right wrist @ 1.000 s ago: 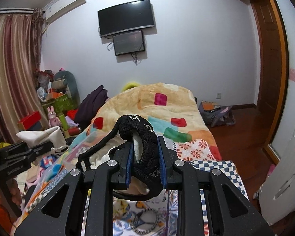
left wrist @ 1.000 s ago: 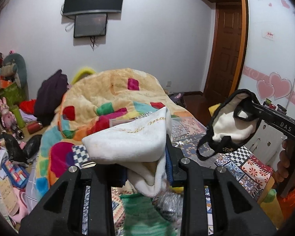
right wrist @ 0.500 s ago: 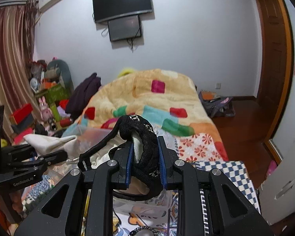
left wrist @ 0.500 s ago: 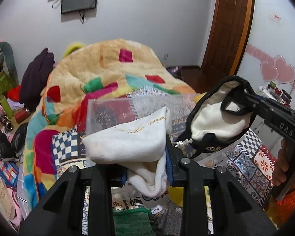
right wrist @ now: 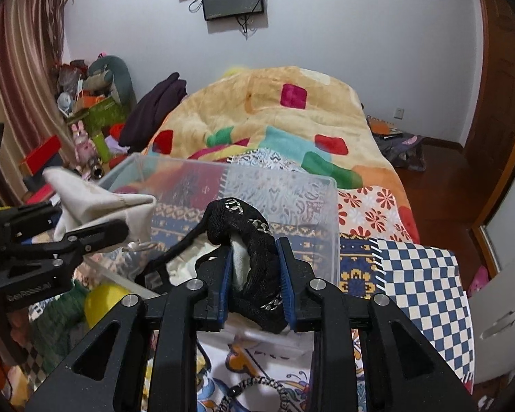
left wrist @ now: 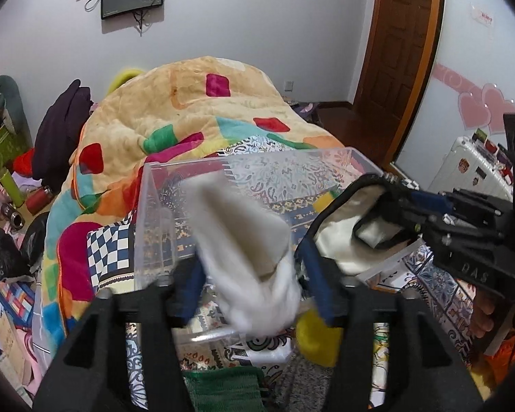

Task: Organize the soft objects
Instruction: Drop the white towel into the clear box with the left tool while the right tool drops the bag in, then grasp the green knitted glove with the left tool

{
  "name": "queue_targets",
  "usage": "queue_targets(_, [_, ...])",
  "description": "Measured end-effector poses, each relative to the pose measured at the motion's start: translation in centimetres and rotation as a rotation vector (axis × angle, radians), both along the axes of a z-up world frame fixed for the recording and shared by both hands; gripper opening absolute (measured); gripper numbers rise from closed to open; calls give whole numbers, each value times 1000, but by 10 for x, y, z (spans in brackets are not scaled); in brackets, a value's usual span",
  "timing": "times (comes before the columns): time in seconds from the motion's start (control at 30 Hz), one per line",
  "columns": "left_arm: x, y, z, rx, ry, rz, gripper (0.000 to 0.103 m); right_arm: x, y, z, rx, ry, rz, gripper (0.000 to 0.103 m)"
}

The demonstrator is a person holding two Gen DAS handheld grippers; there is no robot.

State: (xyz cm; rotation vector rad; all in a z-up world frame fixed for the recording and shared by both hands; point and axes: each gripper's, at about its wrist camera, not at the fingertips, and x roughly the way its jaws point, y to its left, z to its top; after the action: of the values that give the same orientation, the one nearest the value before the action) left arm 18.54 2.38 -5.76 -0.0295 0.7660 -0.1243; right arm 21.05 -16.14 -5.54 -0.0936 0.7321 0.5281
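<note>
My left gripper (left wrist: 254,285) is open, its blue pads spread wide. A white cloth (left wrist: 247,257) sits blurred between the pads, slipping down over a clear plastic bin (left wrist: 154,213) on the bed. From the right wrist view the cloth (right wrist: 86,199) still drapes over the left gripper (right wrist: 86,233). My right gripper (right wrist: 254,271) is shut on a black pouch with a white lining (right wrist: 247,240), held over the bin's (right wrist: 326,213) near right corner. In the left wrist view the pouch (left wrist: 346,226) hangs from the right gripper (left wrist: 405,206).
A patchwork blanket (left wrist: 195,116) is heaped behind the bin. A yellow ball (left wrist: 314,340) and a green knit item (left wrist: 223,388) lie in front of the bin. Clutter (right wrist: 86,110) fills the floor left of the bed. A door (left wrist: 398,51) stands at right.
Both grippers have come down over the clear bin. My left gripper has opened and the white cloth is dropping from it. The right gripper still holds the pouch.
</note>
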Motion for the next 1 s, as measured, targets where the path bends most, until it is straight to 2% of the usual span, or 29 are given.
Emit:
queue_targets(0.03, [-2, 1, 2, -3, -11, 3, 65, 0, 1, 1, -4, 3, 5, 31])
queue_targets(0.1, [-7, 1, 8, 0, -34, 7, 65, -3, -1, 3, -2, 7, 12, 47])
queue_targets(0.17, [-13, 2, 15, -7, -52, 9, 66, -7, -4, 7, 4, -8, 7, 55])
queue_targets(0.23, [-20, 3, 22, -13, -74, 12, 69, -9, -5, 13, 4, -21, 5, 59])
queue_targets(0.33, [-36, 4, 34, -4, -120, 21, 79, -16, -8, 22, 17, -39, 14, 64])
queue_targets(0.4, [-48, 4, 41, 2, -150, 22, 89, -23, -12, 28, 28, -52, 23, 74])
queue_targets(0.47, [-59, 4, 44, 4, -166, 25, 95, -31, -17, 33, 42, -70, 30, 79])
queue_targets(0.67, [-86, 7, 38, 16, -158, 42, 98, -52, -25, 34, 41, -84, 37, 81])
queue_targets(1.0, [-105, 27, -12, -27, -23, 107, 98, -65, -37, -11, 0, 39, 7, 81])
